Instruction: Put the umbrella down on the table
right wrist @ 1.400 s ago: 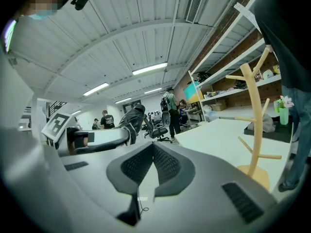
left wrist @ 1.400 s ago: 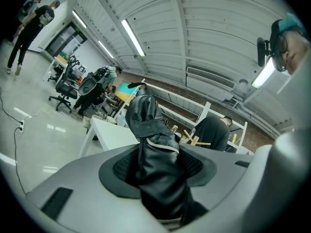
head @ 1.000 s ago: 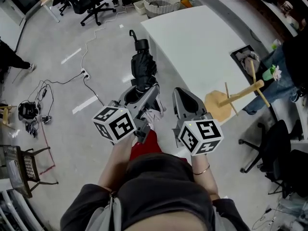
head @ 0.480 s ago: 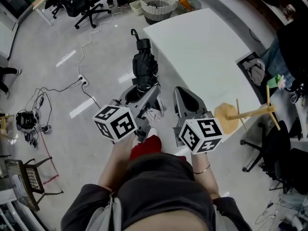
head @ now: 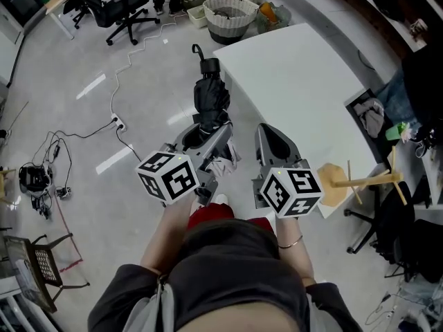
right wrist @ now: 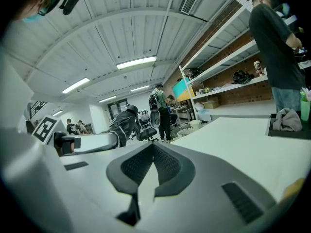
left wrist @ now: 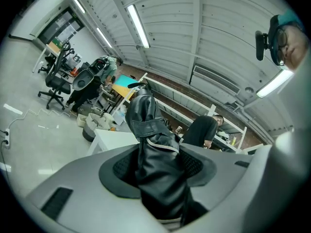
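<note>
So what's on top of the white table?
On the table: a dark tray with a grey cloth at the right edge, a wooden peg stand at the near corner; the umbrella is off it. The right tongs cover part of the near edge.

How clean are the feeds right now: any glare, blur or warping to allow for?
Head view: sharp and evenly lit, with only pale light streaks on the floor; the white table is bright but readable. Left gripper view: heavy fisheye and dark corners, the ceiling strips glare, and the umbrella is crisp. Right gripper view: same warping, and the near jaws look soft.
</note>
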Demonstrator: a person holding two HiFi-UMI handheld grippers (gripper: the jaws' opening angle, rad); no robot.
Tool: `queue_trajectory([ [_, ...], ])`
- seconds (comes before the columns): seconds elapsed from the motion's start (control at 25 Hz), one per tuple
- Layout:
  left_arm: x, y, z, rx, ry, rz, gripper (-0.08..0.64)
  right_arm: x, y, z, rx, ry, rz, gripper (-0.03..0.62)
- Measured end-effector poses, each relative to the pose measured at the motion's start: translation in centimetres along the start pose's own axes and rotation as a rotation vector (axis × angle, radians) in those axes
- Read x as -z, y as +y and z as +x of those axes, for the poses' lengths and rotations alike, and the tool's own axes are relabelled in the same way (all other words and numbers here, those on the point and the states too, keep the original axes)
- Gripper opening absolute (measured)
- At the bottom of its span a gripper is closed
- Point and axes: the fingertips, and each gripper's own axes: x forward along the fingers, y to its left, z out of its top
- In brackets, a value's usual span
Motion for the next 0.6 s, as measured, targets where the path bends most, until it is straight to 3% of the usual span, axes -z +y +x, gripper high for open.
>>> queue_trajectory([
  [0.6,-0.9,3.3,2.0,-0.006,0.046,-0.014,0.215,-0.3,-2.5,2.3,0.075,0.007,0.033,0.018],
])
